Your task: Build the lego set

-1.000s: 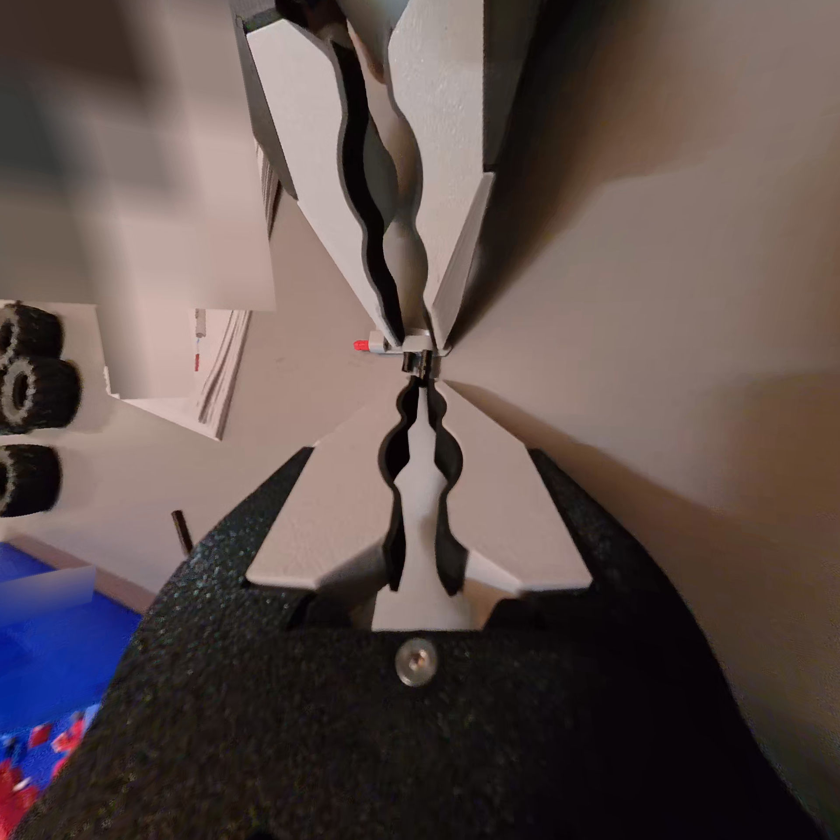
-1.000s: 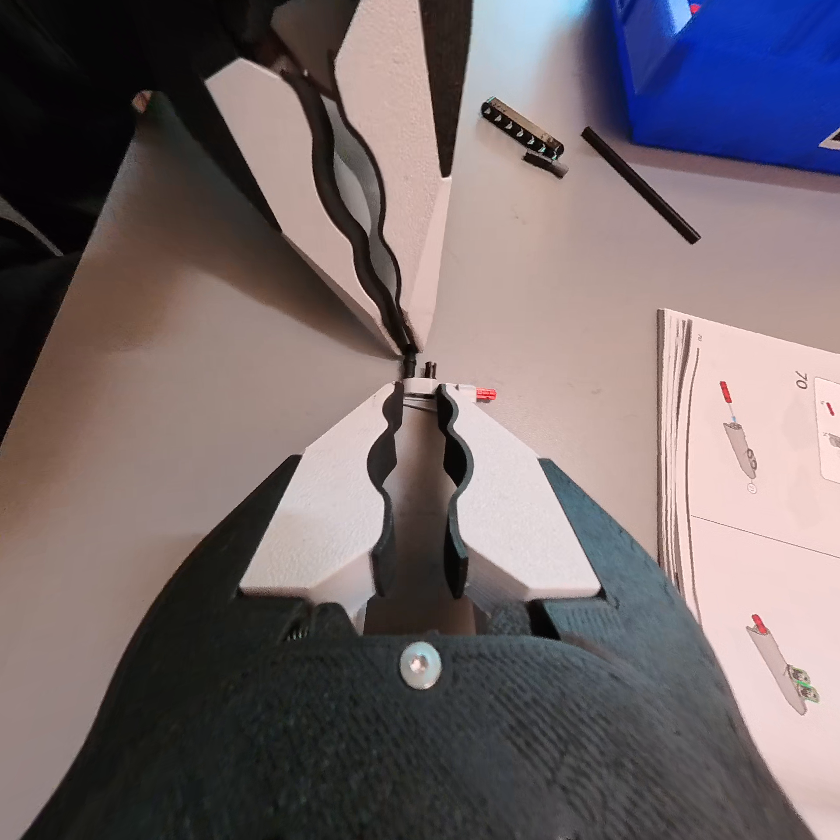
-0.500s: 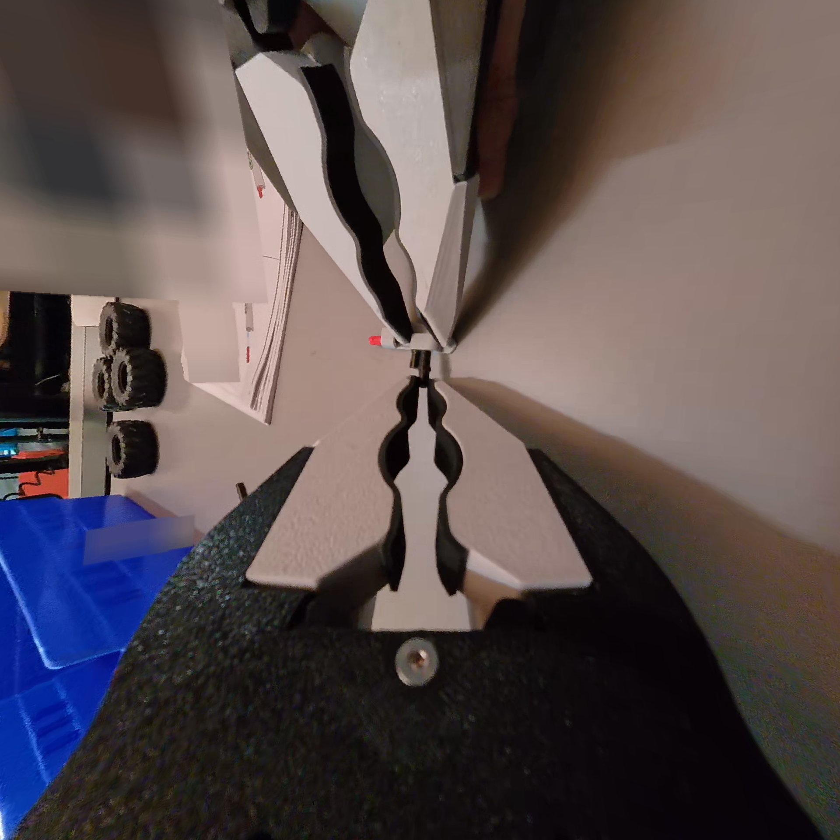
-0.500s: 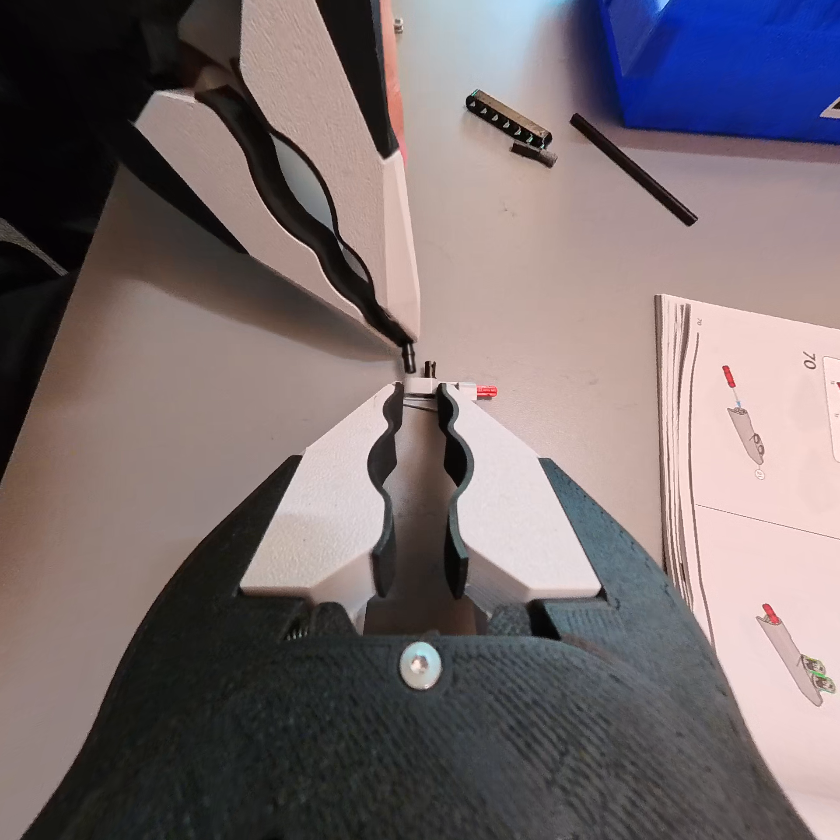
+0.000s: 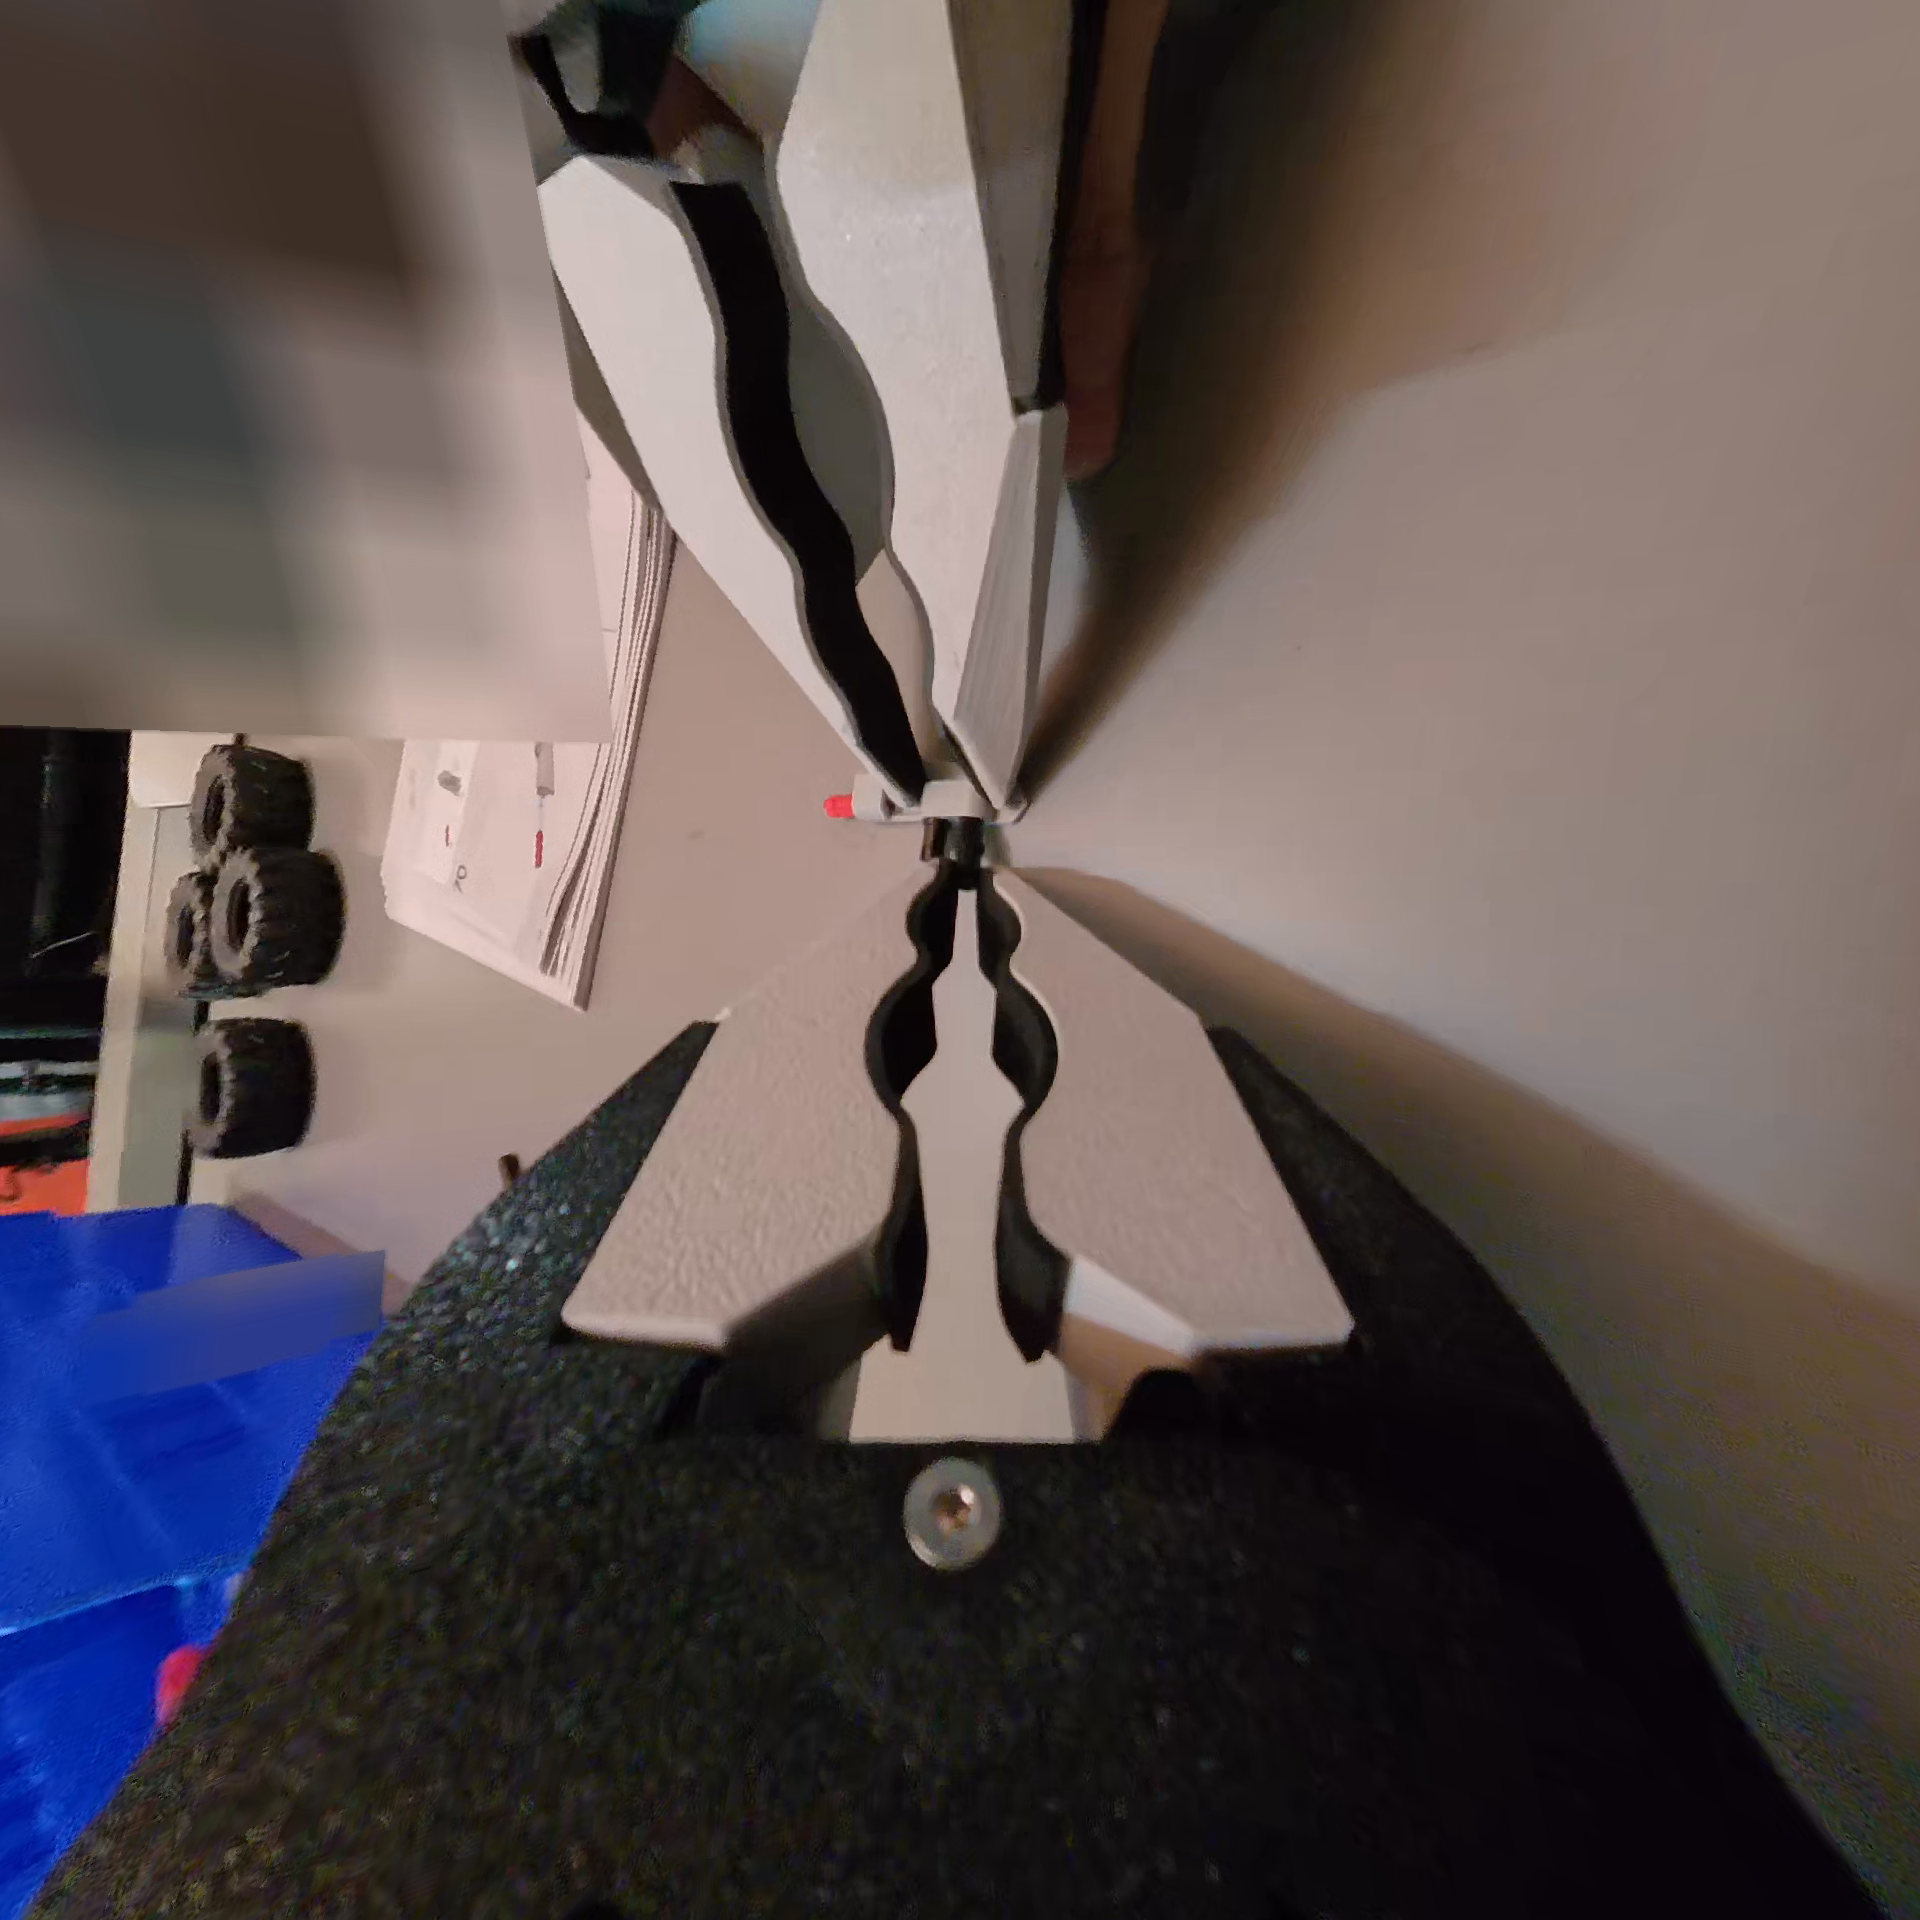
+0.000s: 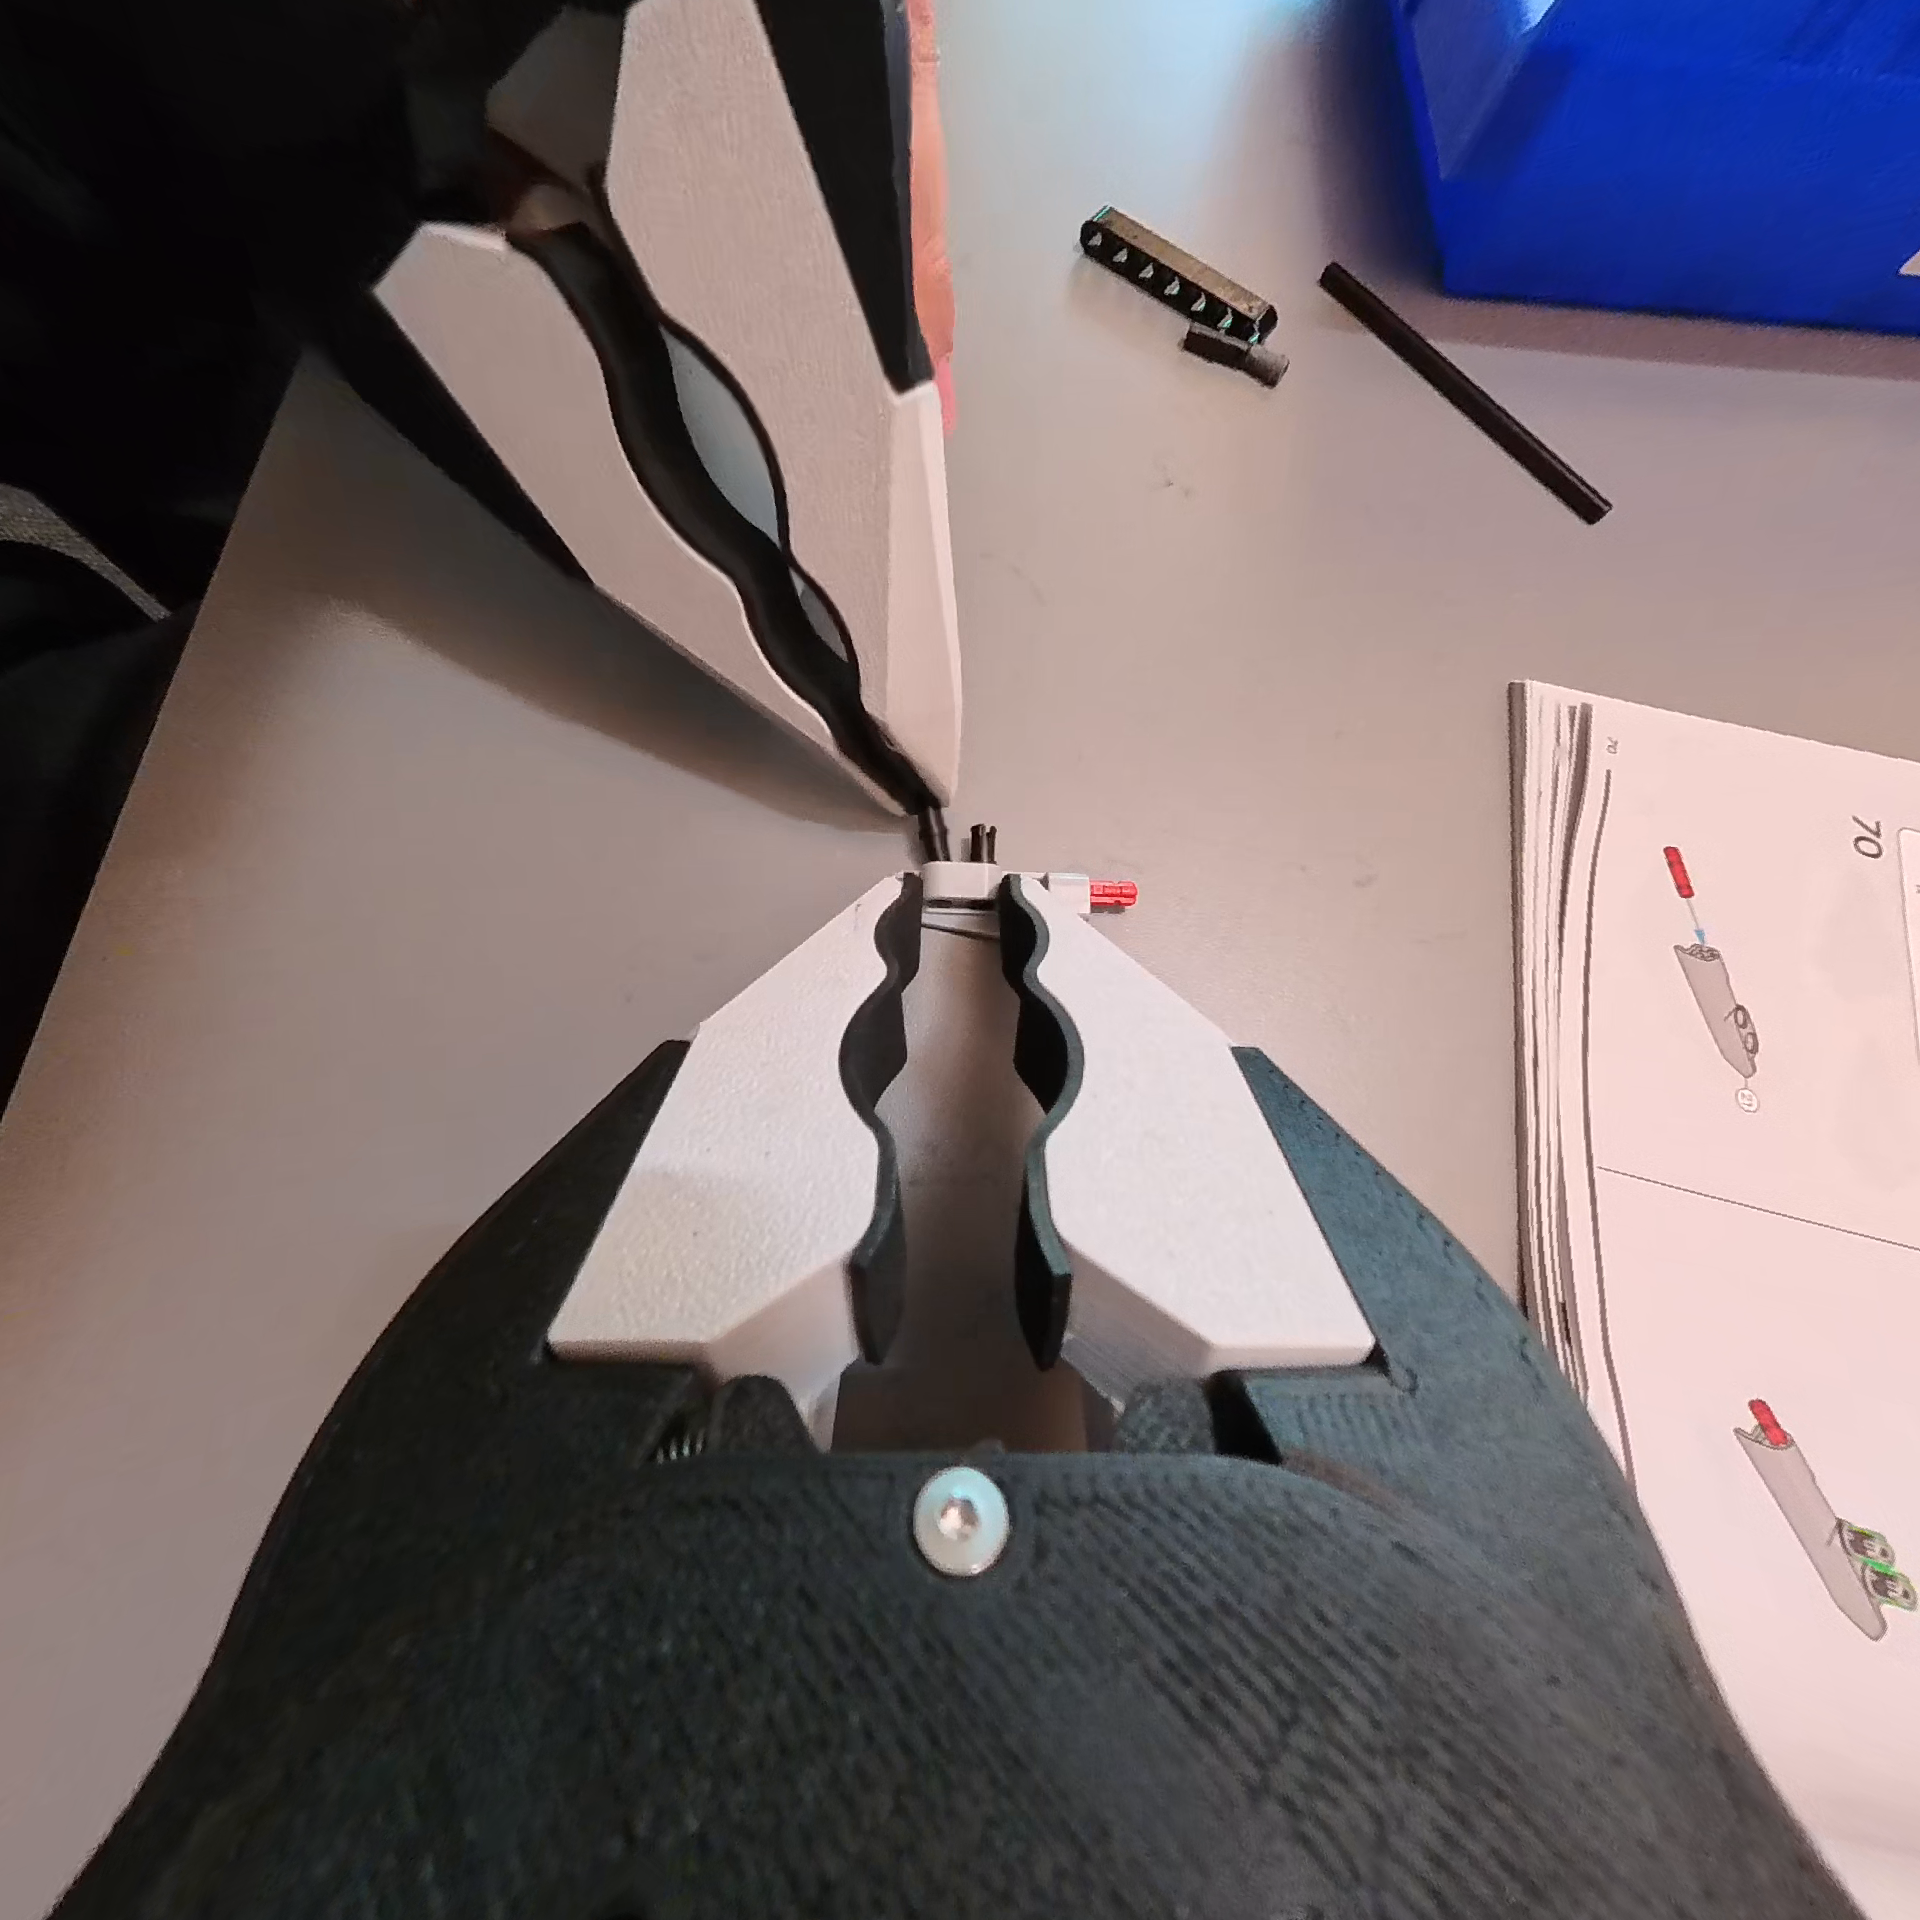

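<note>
My right gripper (image 6: 961, 896) is shut on a small light grey lego piece (image 6: 958, 876) with a red pin (image 6: 1112, 891) sticking out of its right end and a black pin (image 6: 982, 837) standing on top. My left gripper (image 5: 958, 873) is shut on another small black pin (image 5: 956, 840), whose tip is at the grey piece (image 5: 951, 800). In the right wrist view the left gripper (image 6: 916, 798) comes in from the upper left, and its pin (image 6: 932, 827) meets the piece's left end. Both are held just above the grey table (image 6: 416, 935).
A black beam with holes (image 6: 1174, 272), a short black piece beside it and a black axle (image 6: 1465, 393) lie farther back. A blue bin (image 6: 1662, 156) stands at the back right. An open instruction booklet (image 6: 1714, 1039) lies at the right. Black tyres (image 5: 260, 914) stand past the booklet. My left and right fingertips are right by each other.
My left gripper tilted and lifted its black pin slightly off the grey piece, then brought it back down to the piece's left end. My right gripper held still.
</note>
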`<state>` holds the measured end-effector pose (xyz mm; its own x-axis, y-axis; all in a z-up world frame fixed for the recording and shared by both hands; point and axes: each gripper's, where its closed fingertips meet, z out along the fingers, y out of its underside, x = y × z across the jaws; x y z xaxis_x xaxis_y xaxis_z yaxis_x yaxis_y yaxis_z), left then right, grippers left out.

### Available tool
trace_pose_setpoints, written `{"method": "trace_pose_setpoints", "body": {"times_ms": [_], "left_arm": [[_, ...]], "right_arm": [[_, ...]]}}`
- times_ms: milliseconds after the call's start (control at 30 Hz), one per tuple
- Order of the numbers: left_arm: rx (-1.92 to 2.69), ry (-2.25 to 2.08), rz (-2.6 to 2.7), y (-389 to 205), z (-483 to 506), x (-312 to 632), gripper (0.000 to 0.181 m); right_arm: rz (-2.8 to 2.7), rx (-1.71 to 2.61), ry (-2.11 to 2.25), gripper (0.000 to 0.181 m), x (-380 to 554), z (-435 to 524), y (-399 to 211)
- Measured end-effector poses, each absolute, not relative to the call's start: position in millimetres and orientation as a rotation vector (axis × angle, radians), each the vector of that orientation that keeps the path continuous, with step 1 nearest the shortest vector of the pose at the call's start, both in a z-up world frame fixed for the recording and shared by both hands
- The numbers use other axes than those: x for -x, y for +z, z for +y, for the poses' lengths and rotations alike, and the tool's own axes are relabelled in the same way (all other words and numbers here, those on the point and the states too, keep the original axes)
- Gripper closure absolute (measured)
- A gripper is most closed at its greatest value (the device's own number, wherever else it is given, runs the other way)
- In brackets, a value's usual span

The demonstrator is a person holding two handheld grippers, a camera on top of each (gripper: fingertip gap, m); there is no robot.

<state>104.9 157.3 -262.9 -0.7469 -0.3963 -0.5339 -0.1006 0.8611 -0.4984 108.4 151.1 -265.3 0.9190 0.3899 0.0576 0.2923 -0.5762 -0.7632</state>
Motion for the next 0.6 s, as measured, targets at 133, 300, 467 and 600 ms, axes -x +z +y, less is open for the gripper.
{"method": "trace_pose_setpoints", "body": {"times_ms": [133, 300, 467, 600], "left_arm": [[0.388, -0.690, 2.380, -264.9, 157.6, -105.0, 0.181], [0.377, -0.731, 2.390, -263.9, 157.6, -105.5, 0.181], [0.381, -0.775, 2.399, -266.0, 158.3, -106.3, 0.181], [0.455, -0.870, 2.408, -266.1, 157.6, -106.0, 0.181]], "right_arm": [[-0.499, 2.218, 0.148, 0.167, -108.1, 151.4, -265.3], [-0.512, 2.216, 0.151, 0.167, -108.0, 152.0, -265.3], [-0.540, 2.209, 0.148, 0.167, -108.0, 152.3, -265.3], [-0.545, 2.207, 0.143, 0.167, -108.1, 152.6, -265.3]]}}
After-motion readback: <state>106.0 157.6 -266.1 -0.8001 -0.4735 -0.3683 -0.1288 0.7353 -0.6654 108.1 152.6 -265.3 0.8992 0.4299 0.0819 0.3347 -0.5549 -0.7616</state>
